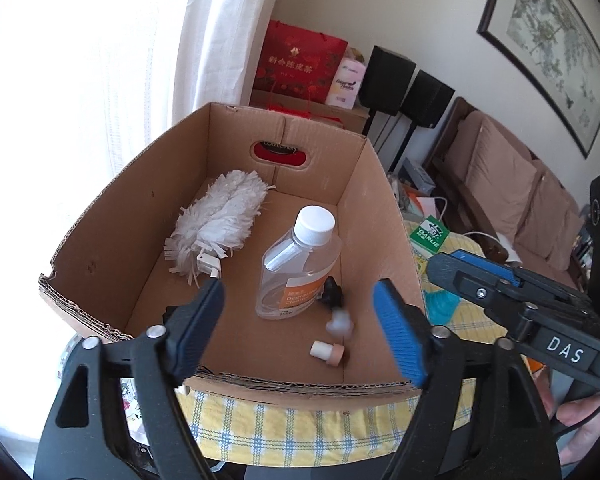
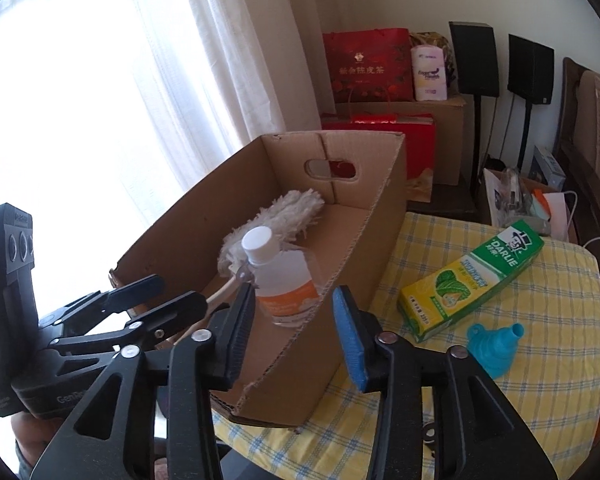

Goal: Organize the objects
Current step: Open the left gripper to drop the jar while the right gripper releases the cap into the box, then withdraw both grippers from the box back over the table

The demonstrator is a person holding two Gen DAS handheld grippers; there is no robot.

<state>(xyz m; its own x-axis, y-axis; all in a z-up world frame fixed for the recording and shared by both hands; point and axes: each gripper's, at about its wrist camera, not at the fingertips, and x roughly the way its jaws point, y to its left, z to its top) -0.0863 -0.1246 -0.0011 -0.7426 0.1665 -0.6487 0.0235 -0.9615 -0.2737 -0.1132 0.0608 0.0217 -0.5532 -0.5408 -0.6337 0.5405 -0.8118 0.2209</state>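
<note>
An open cardboard box [image 1: 112, 248] stands on a yellow checked table [image 2: 500, 360]. Inside lie a white fluffy duster [image 1: 220, 216], an upright clear bottle [image 1: 296, 268] with a white cap, a small black piece [image 1: 332, 292], a blurred pale object [image 1: 340, 324] in the air, and a pink-and-white stopper [image 1: 328, 350]. My left gripper [image 1: 300, 332] is open and empty above the box's near end. My right gripper [image 2: 296, 324] is open and empty over the box's right wall [image 2: 360, 280]. A Darlie toothpaste box [image 2: 472, 280] and a blue funnel [image 2: 496, 340] lie on the table.
Red gift bags [image 2: 368, 64], a carton and black speakers [image 2: 476, 60] stand behind the table. A brown sofa [image 1: 520, 192] is at the right. White curtains [image 2: 220, 60] hang at the left. Papers and a cable [image 2: 540, 200] lie at the table's far edge.
</note>
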